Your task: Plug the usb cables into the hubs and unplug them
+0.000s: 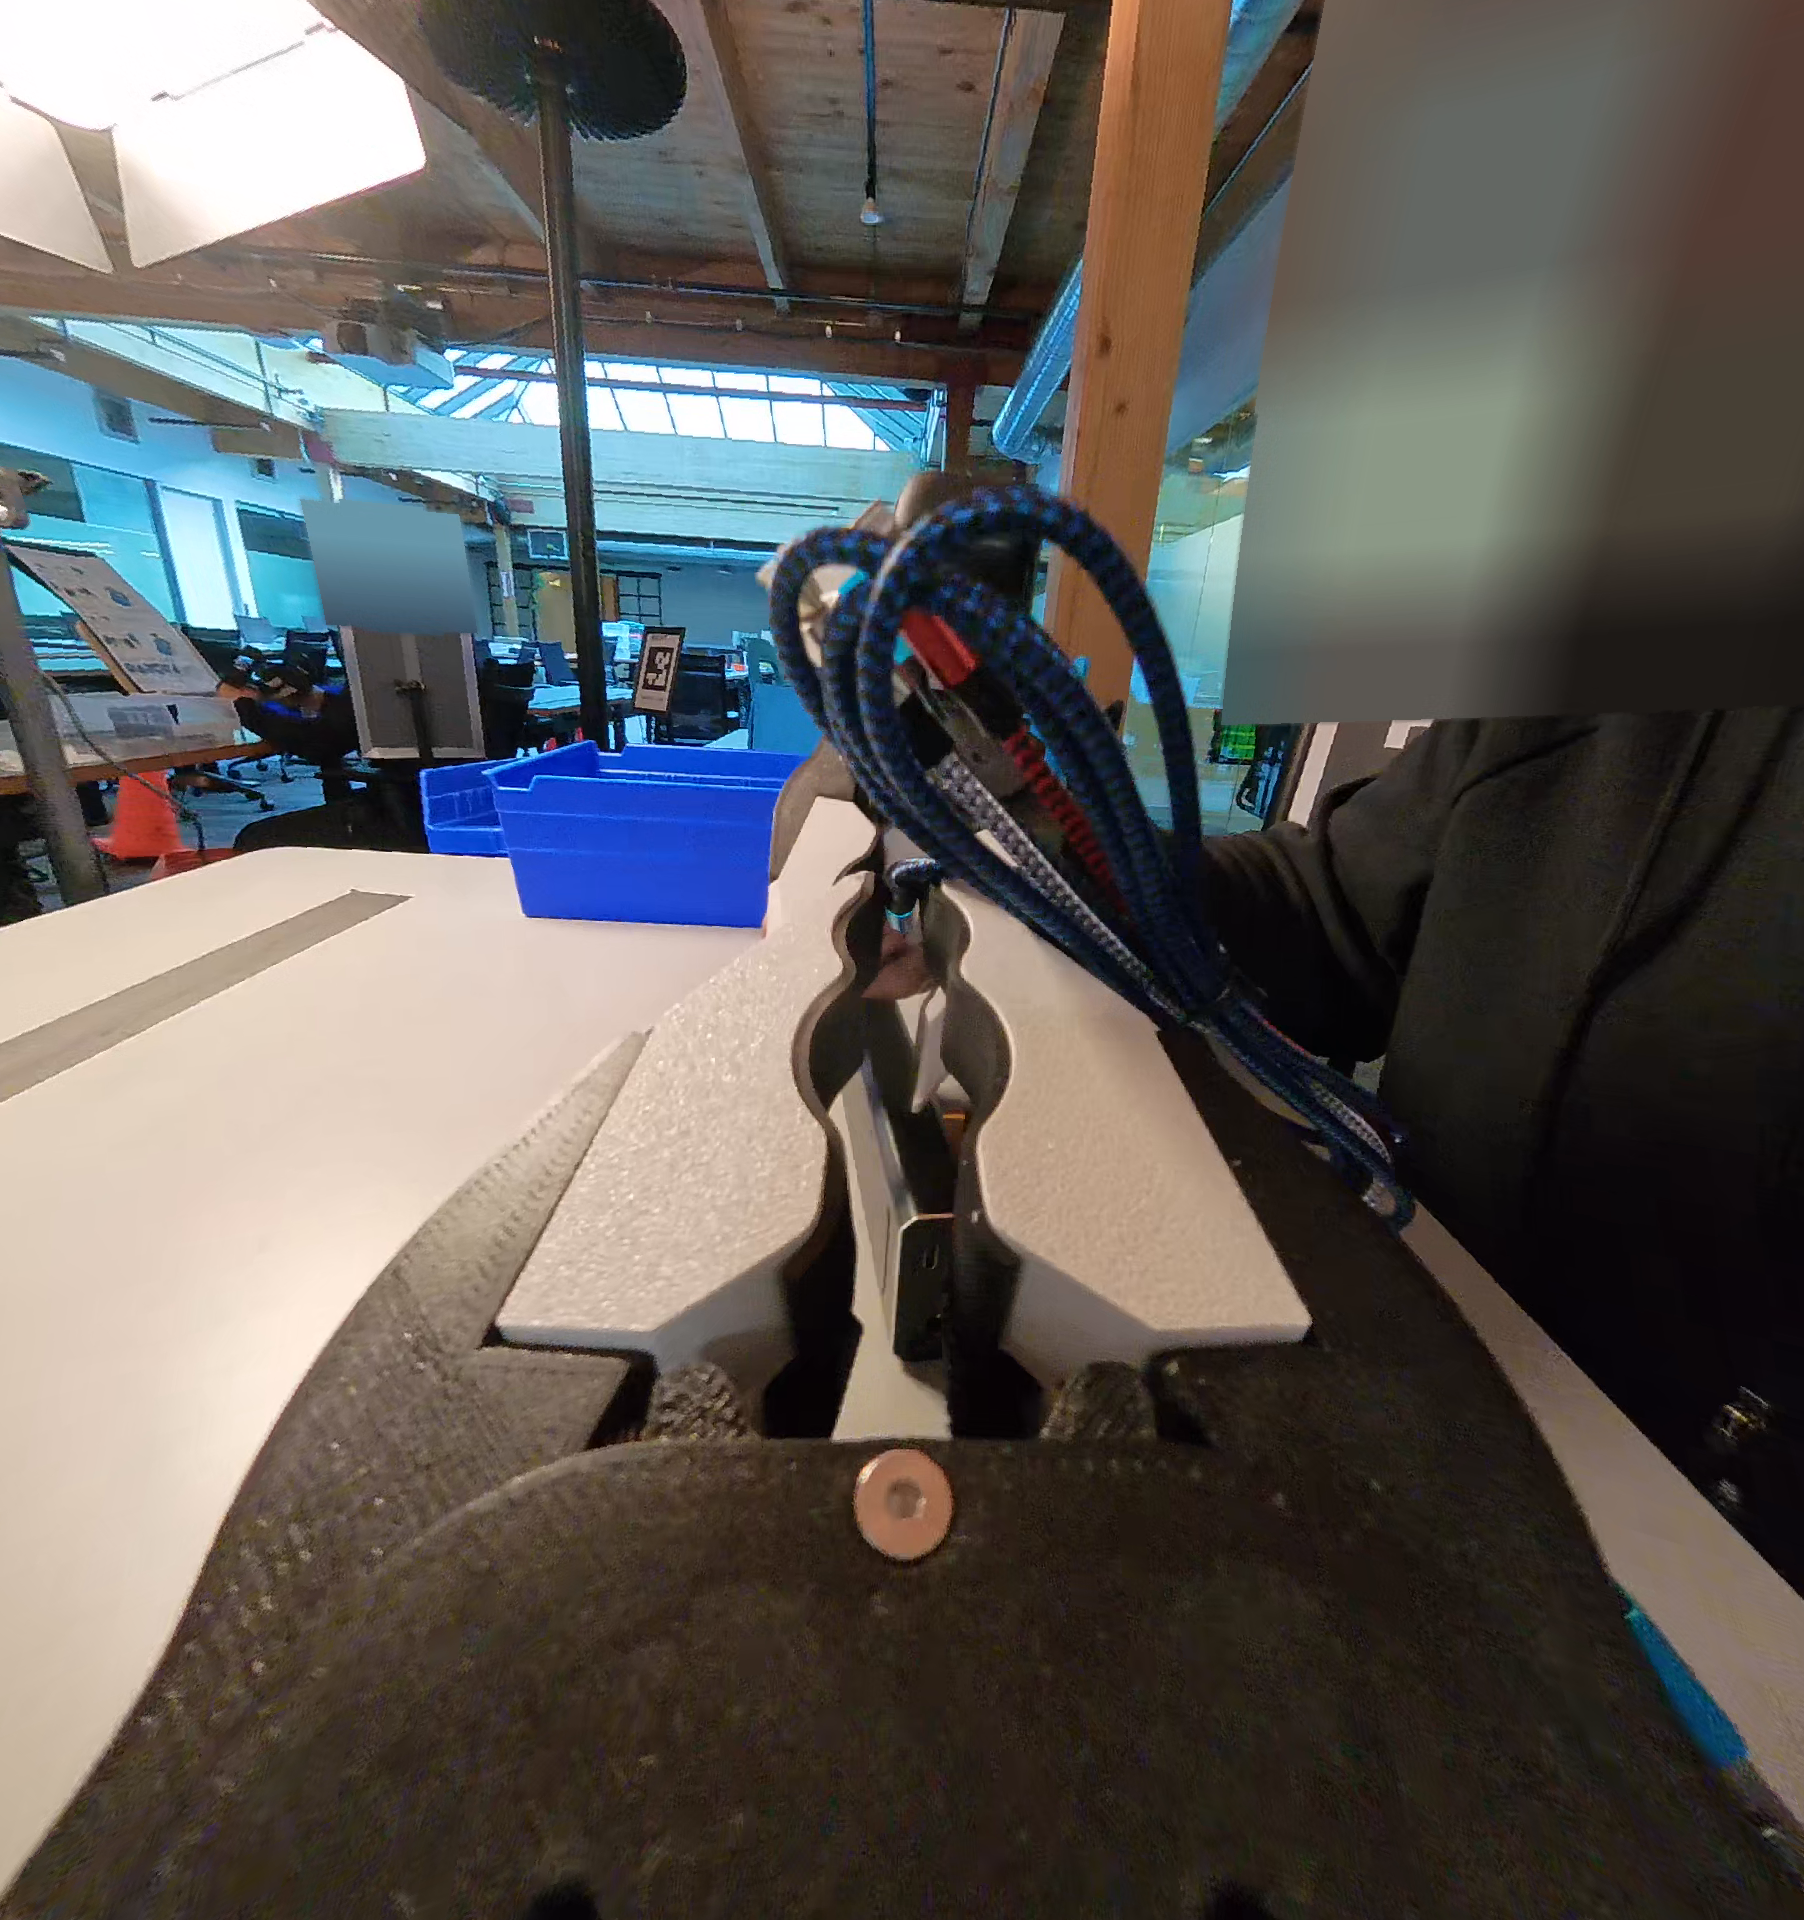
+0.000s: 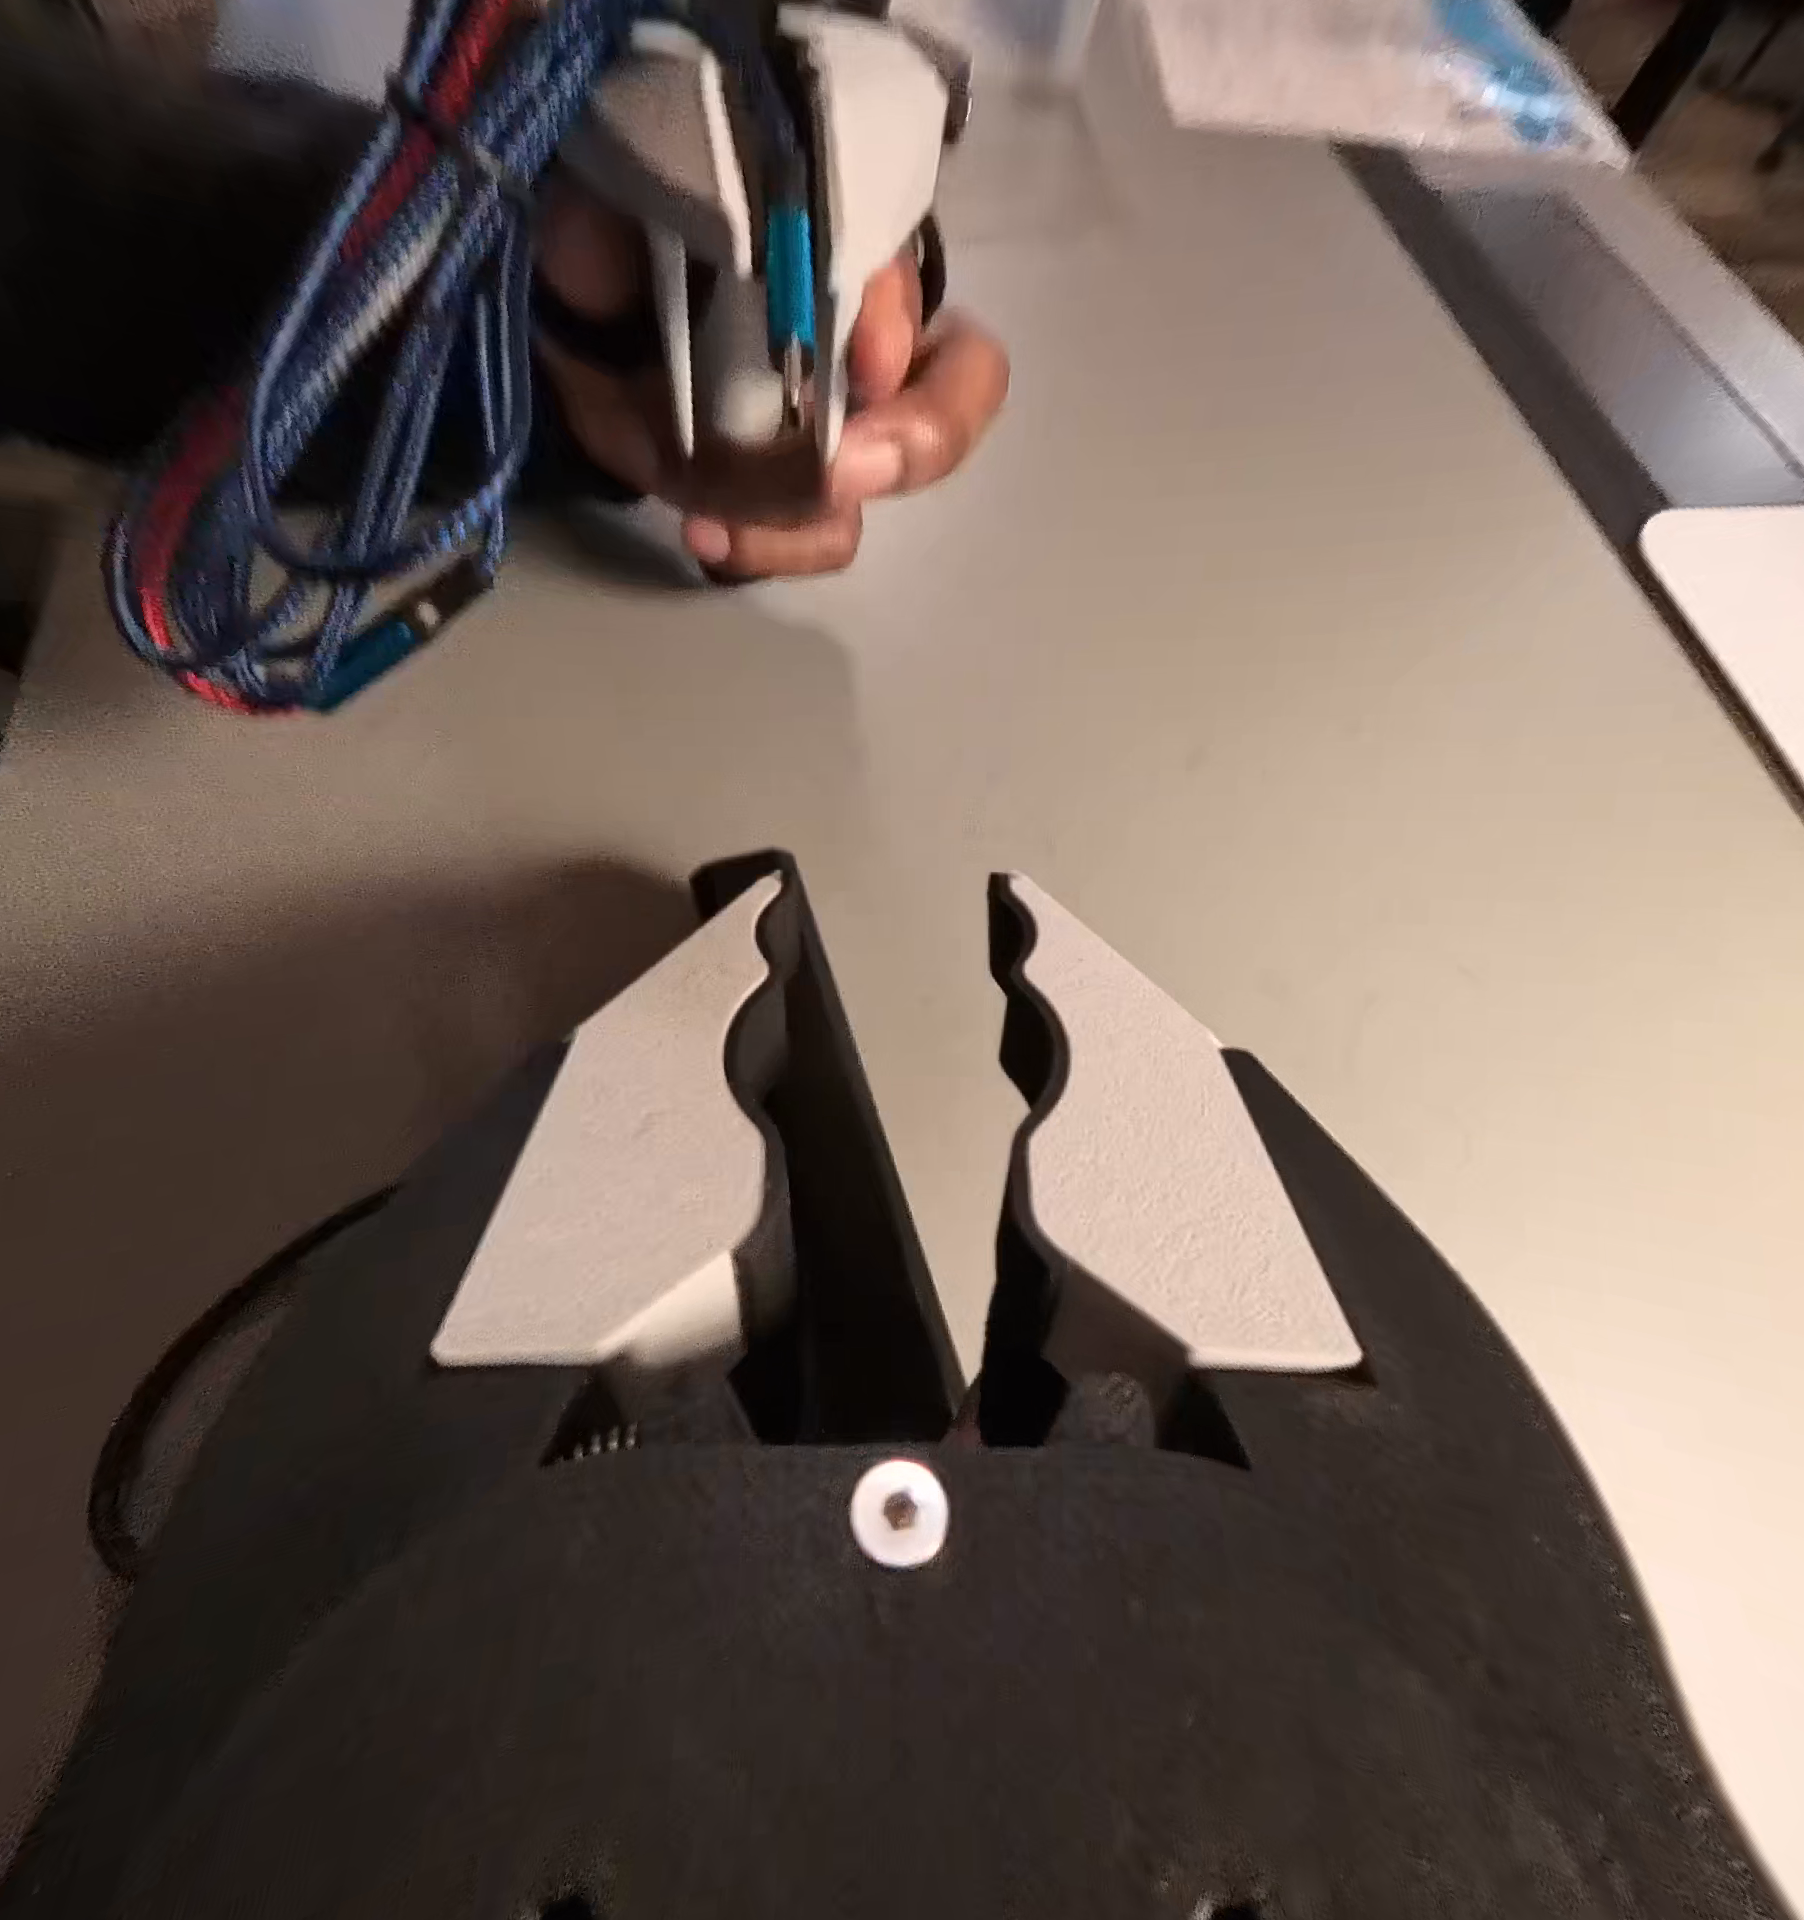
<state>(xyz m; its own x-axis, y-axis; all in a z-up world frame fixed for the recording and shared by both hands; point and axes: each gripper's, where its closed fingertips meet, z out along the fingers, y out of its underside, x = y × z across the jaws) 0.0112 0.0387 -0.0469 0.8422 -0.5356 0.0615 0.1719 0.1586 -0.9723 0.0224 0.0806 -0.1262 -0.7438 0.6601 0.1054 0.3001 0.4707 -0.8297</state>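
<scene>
My left gripper (image 1: 898,899) is shut on the teal plug (image 1: 903,920) of a USB cable, which points forward out of the fingertips. A slim grey piece with a small slot (image 1: 913,1257) sits between the fingers nearer the base; I cannot tell if it is a hub. A bundle of blue, red and white braided cables (image 1: 991,727) hangs over the right finger. The right wrist view shows this gripper (image 2: 789,400) lifted above the table in a hand, with the teal plug (image 2: 786,275) and the bundle (image 2: 358,436). My right gripper (image 2: 890,888) is open and empty over the table.
The white table (image 2: 1241,644) has a grey strip (image 1: 150,997). Two blue bins (image 1: 638,831) stand at its far edge. A white flat device (image 2: 1791,675) lies at the right edge, with a plastic bag (image 2: 1397,83) beyond it. A person in dark clothing (image 1: 1604,1039) is close on the right. The gap from one gripper's tips to the other's is roughly 9 cm.
</scene>
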